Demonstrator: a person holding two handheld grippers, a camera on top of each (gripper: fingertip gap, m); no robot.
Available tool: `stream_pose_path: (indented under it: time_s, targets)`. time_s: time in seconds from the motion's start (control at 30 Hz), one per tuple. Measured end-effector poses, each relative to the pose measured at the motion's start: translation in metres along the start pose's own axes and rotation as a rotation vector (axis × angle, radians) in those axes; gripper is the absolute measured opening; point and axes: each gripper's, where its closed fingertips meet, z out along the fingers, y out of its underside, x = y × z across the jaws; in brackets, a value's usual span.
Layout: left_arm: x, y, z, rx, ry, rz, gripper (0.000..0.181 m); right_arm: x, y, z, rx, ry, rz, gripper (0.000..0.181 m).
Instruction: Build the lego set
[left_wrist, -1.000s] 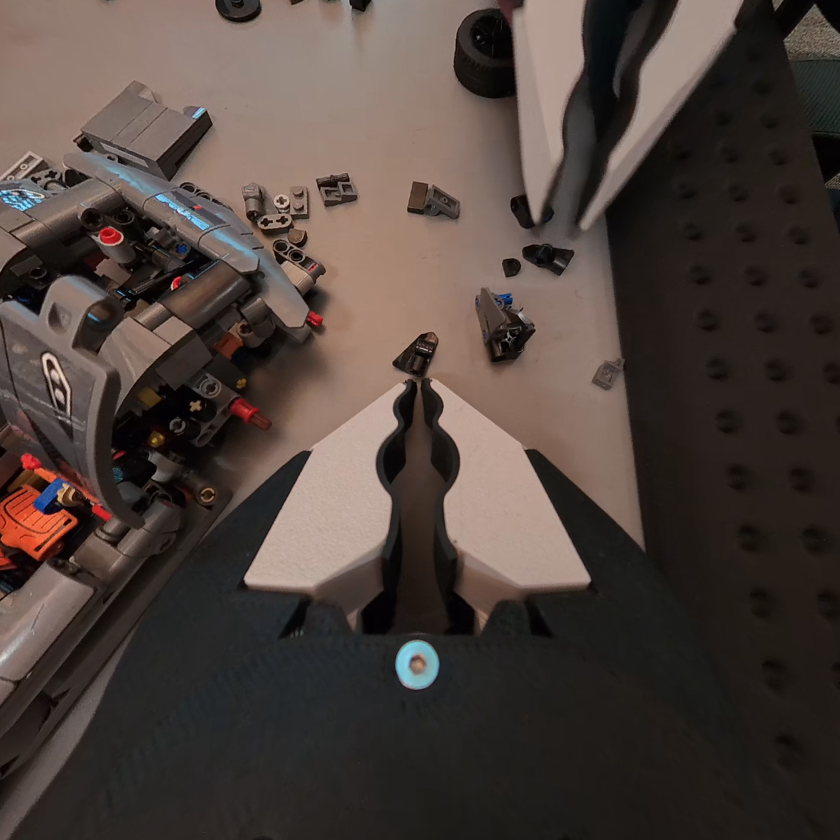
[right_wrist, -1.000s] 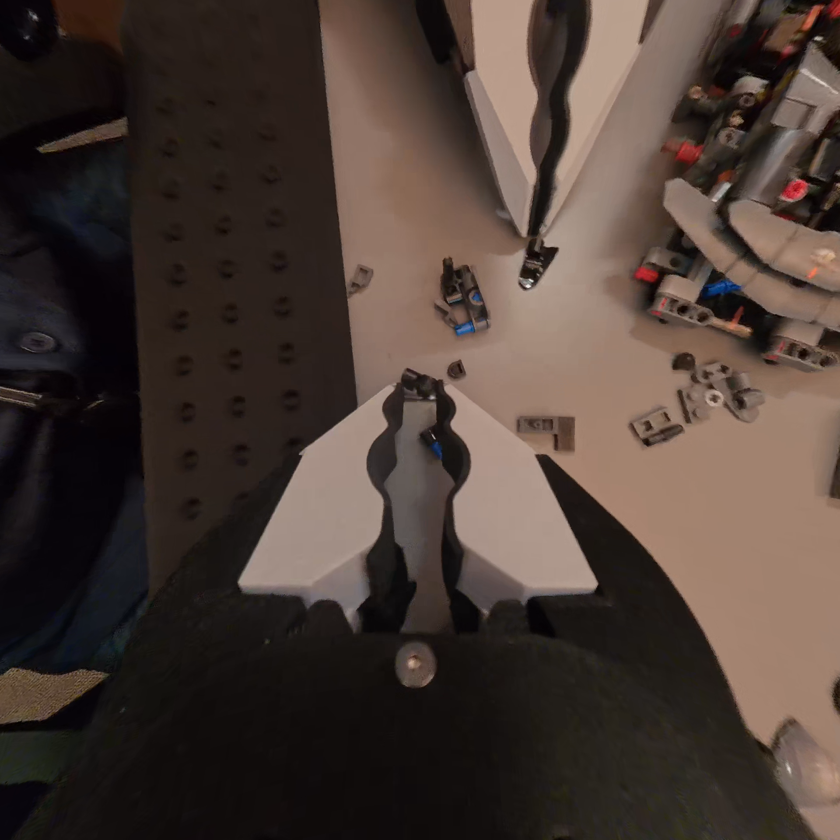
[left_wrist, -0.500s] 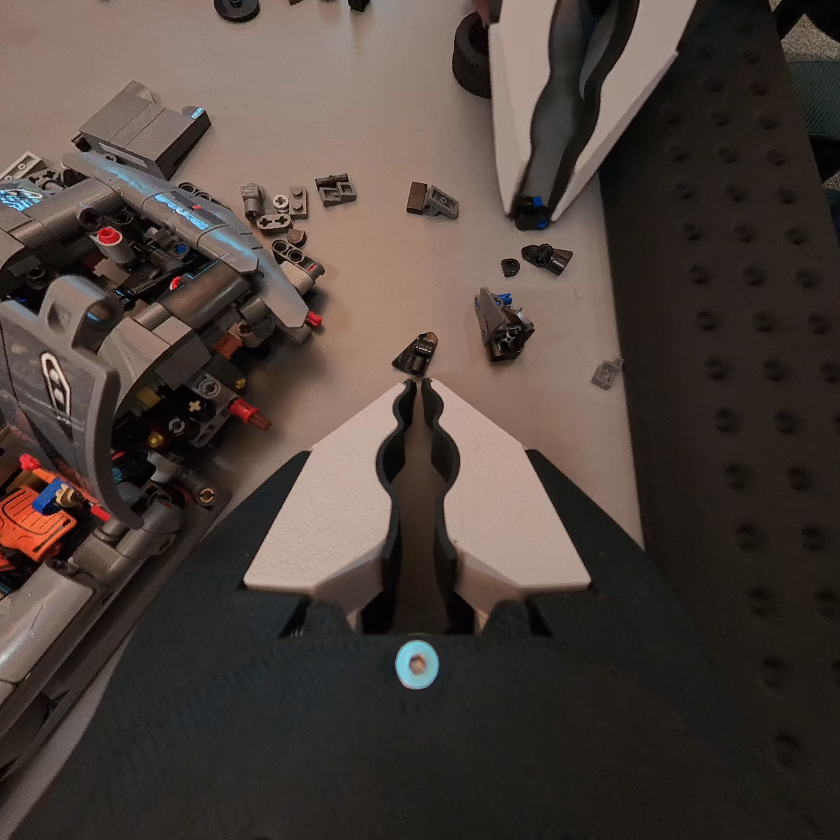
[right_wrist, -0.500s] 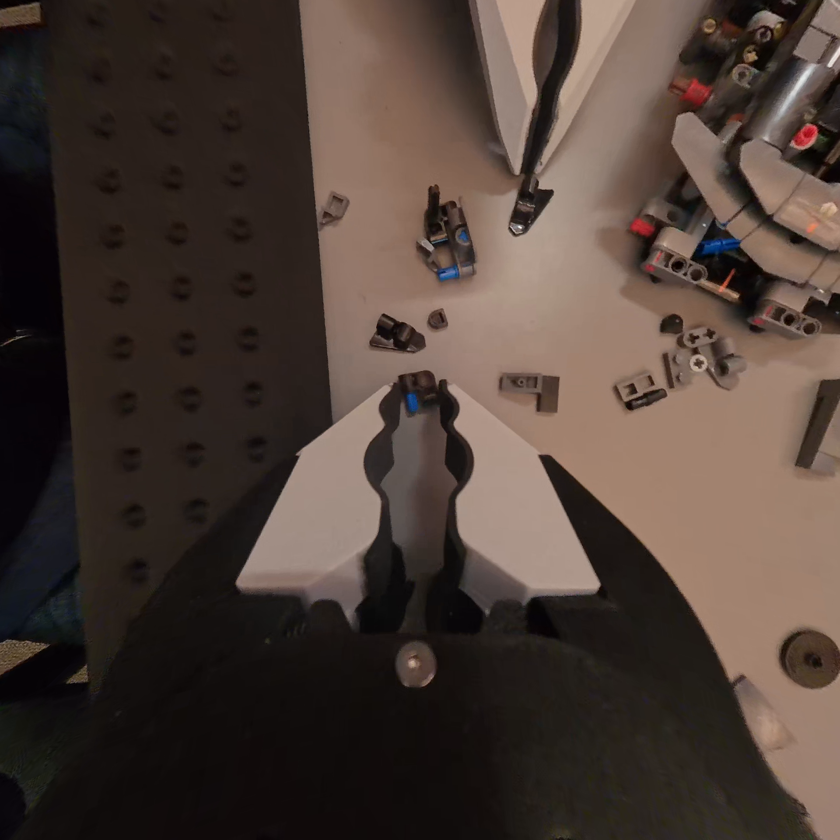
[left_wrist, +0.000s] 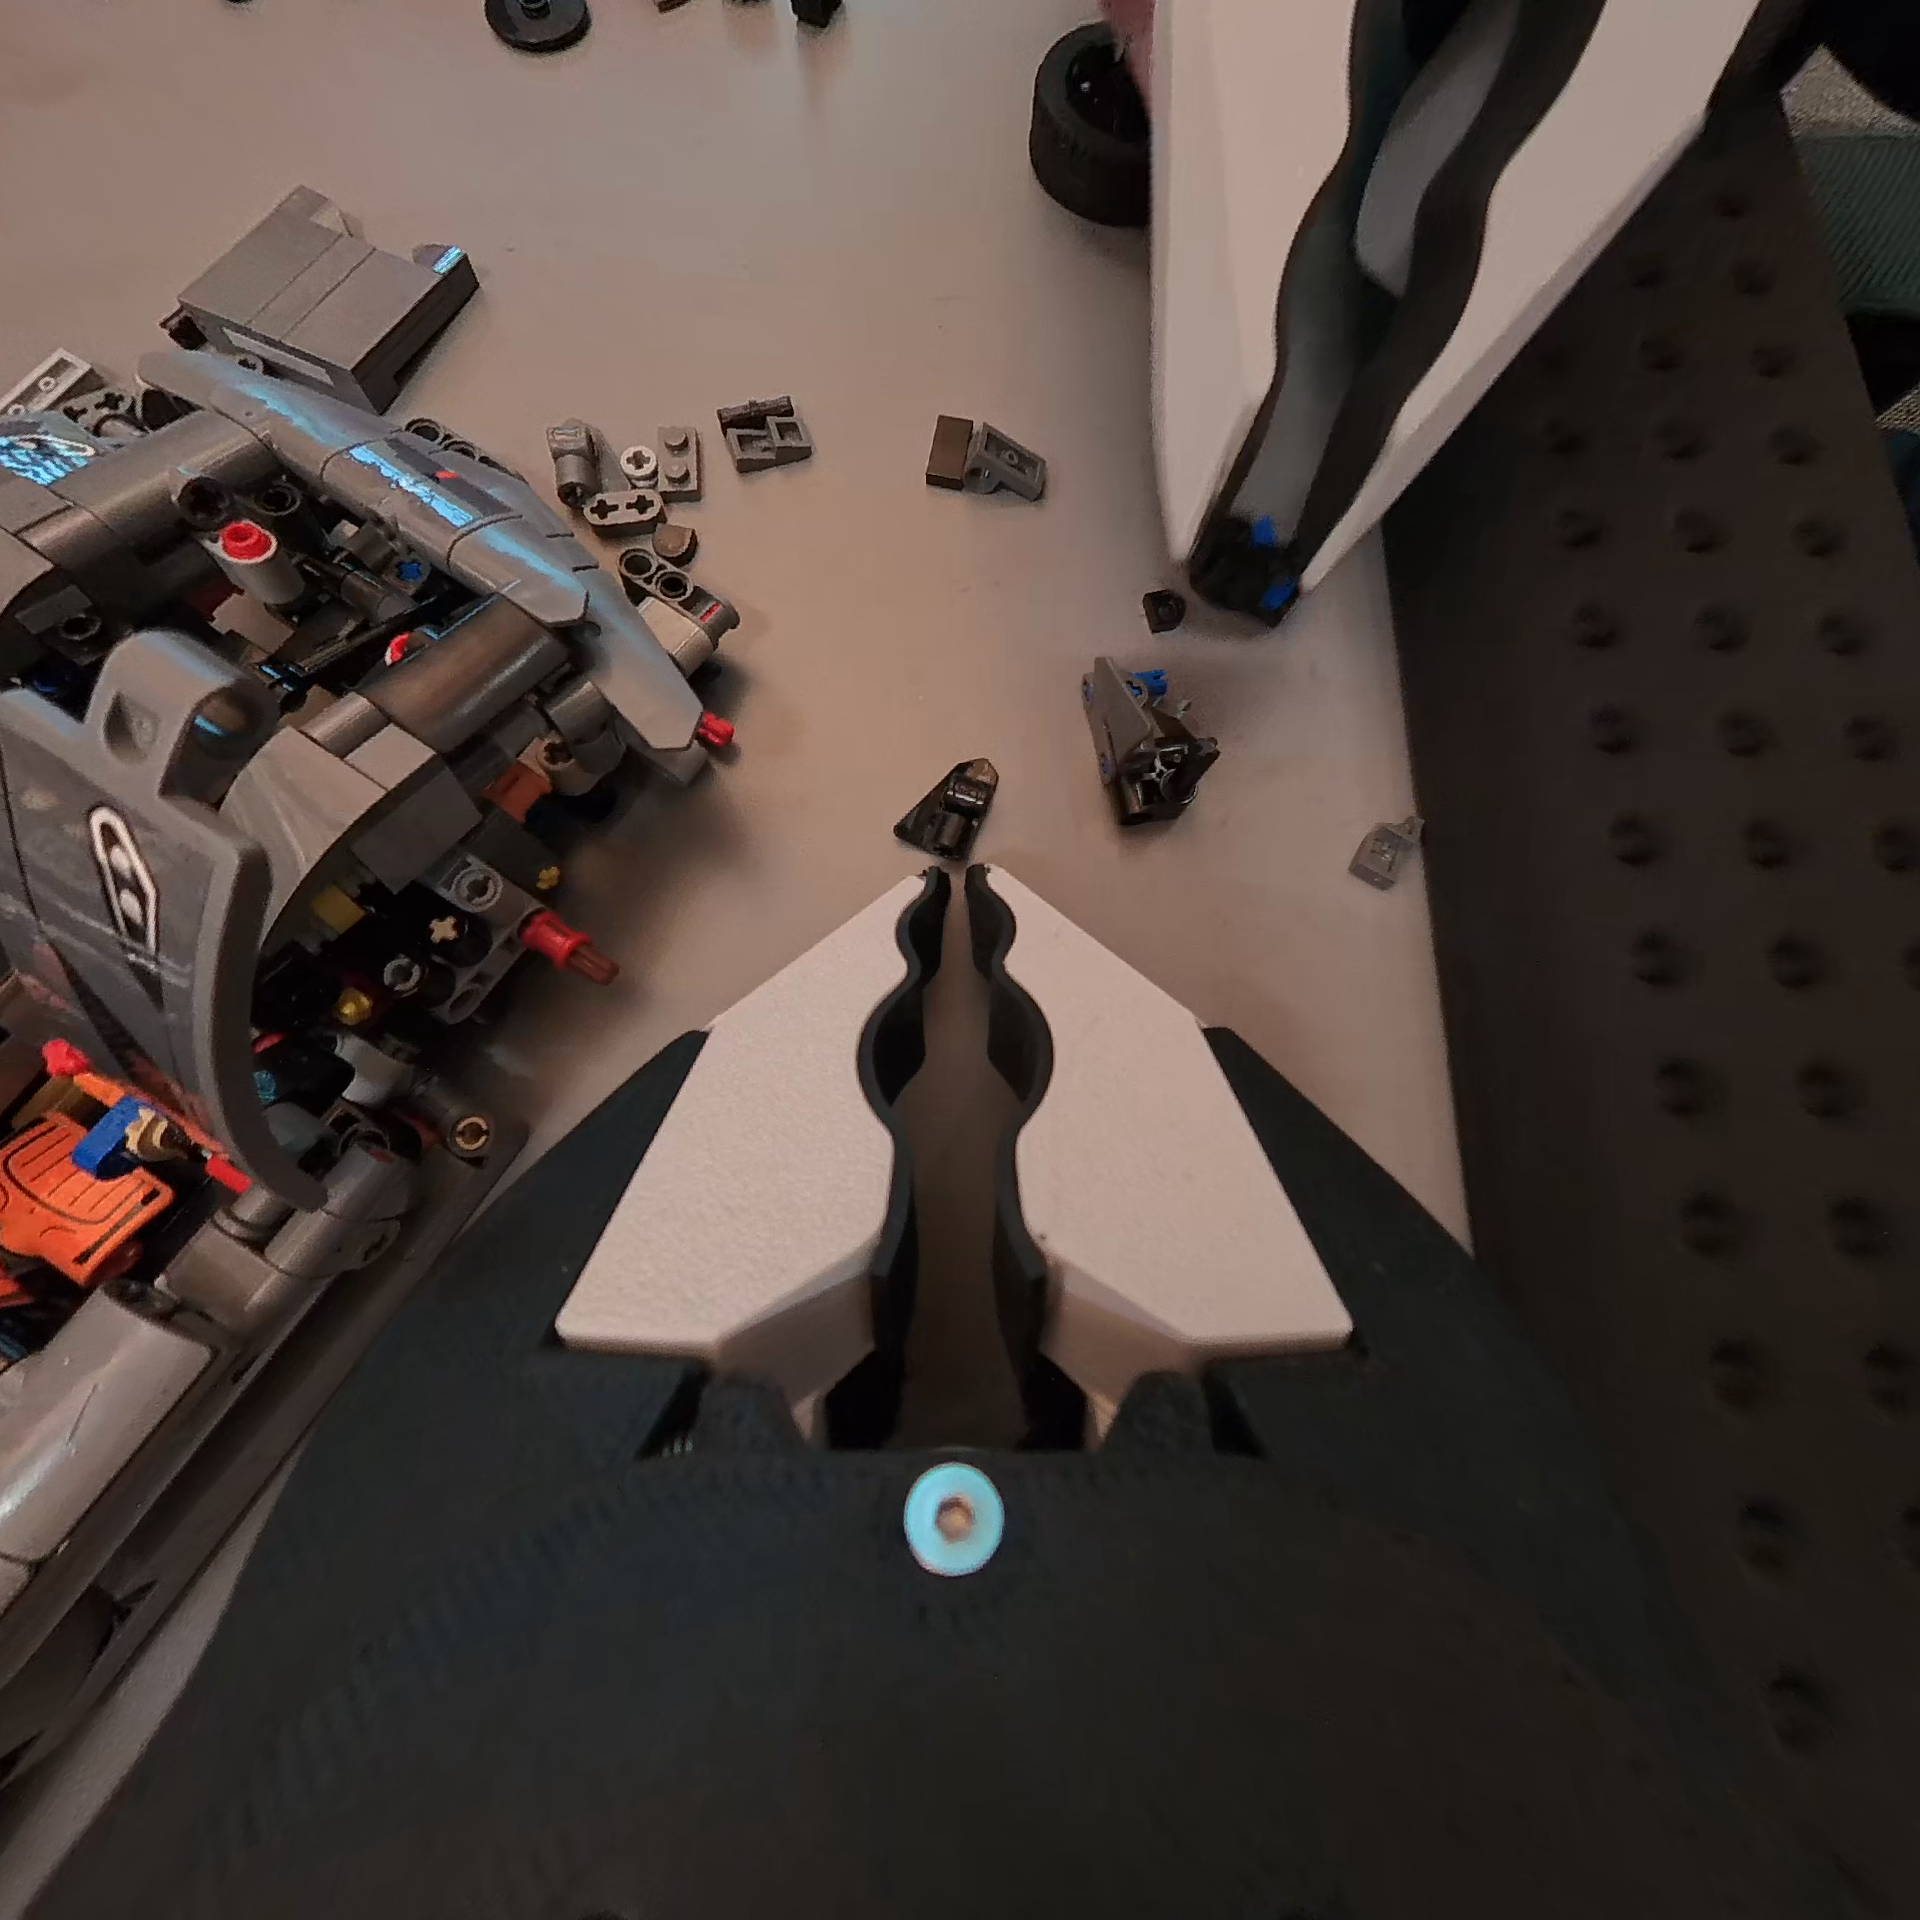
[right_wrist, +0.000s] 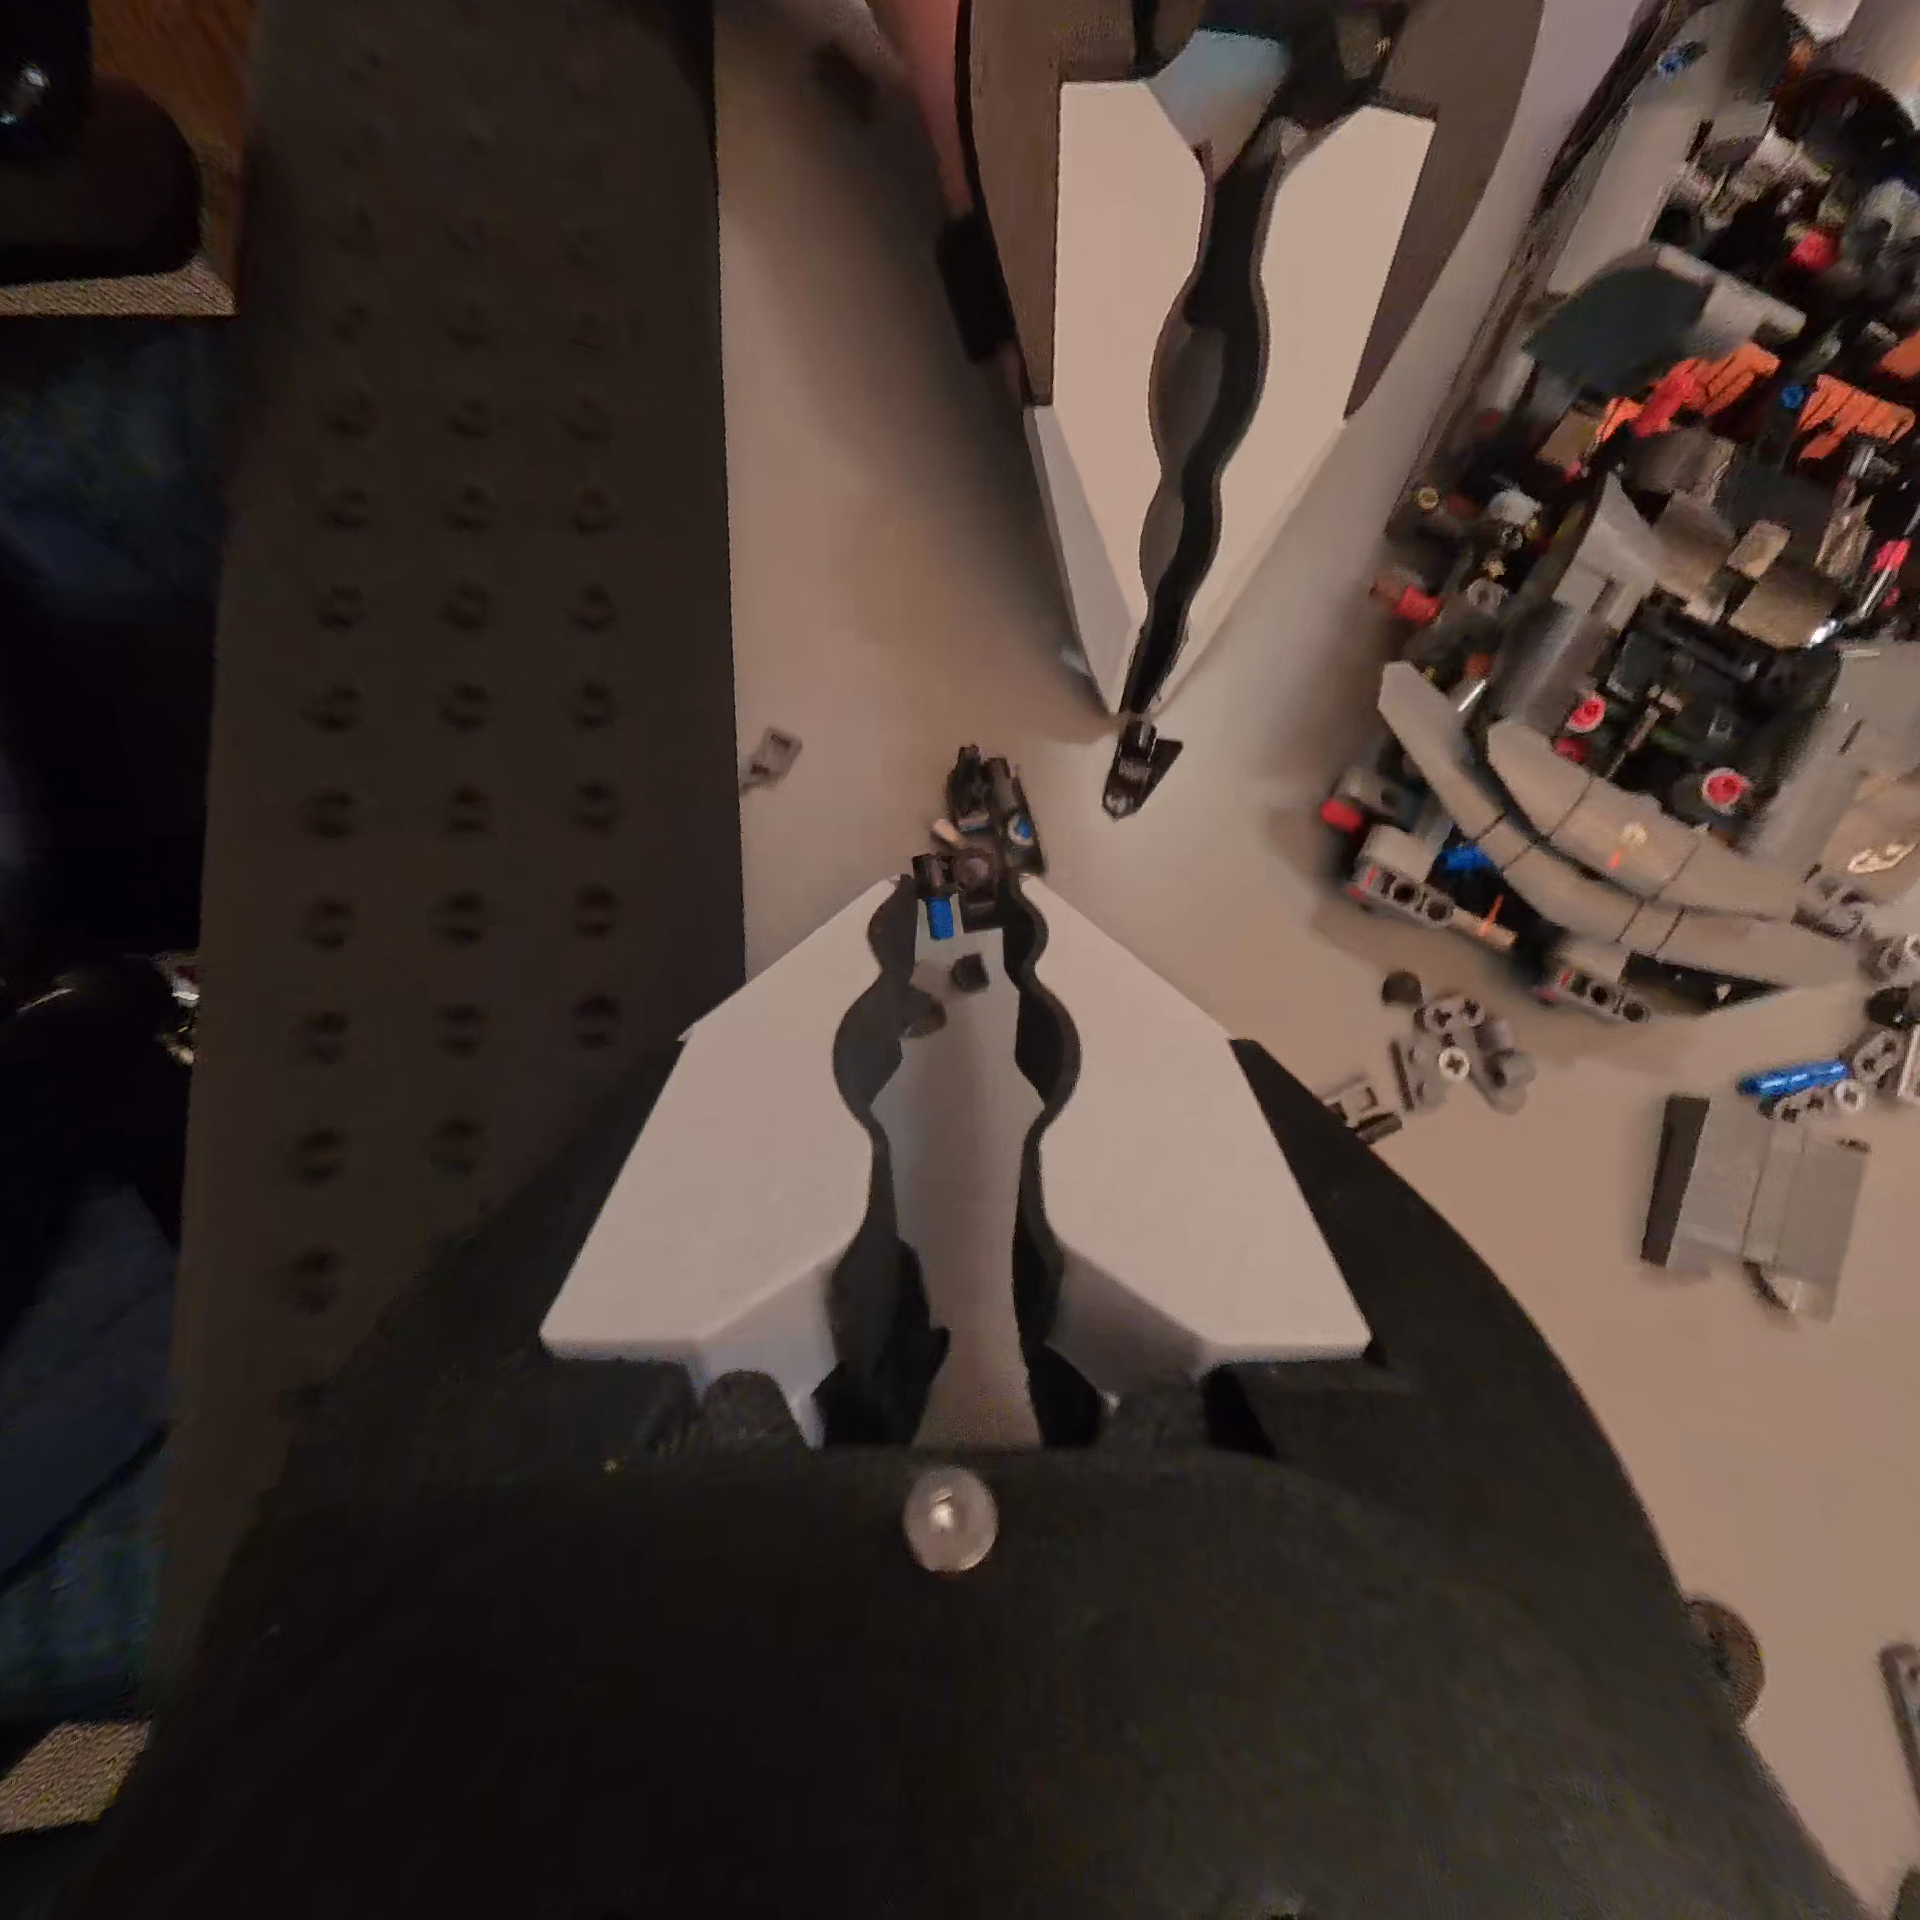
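Lego set, part-built grey car model (left_wrist: 312, 790): on the table (left_wrist: 831, 208), left of the left gripper (left_wrist: 954, 871).

Left gripper: jaws nearly closed, empty, tips just short of a black wedge piece (left_wrist: 951, 808).

Right gripper (right_wrist: 961, 883): clenched on a small black-and-blue connector piece (right_wrist: 956, 894).

Handling advice: keep the connector squarely pinched; steady its mate first.

Containers: none visible; loose grey pieces (left_wrist: 634, 483) lie bare.

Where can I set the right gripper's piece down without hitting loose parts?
Bare table lies between the grey slab and the black tyre. Crowded: beside the grey model, and around the black wedge and small black-and-blue assembly.
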Motion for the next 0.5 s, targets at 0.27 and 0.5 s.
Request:
stream_pose_path:
  time_s: [0.27, 0.5]
  targets:
    - [0.0, 0.001, 0.0, -0.001, -0.002, 0.004, 0.003, 0.004, -0.015, 0.012, 0.014, -0.004, -0.018, 0.014]
    - [0.0, 0.001, 0.0, -0.002, -0.002, 0.004, 0.003, 0.005, -0.015, 0.018, -0.006, 0.0, -0.04, 0.014]
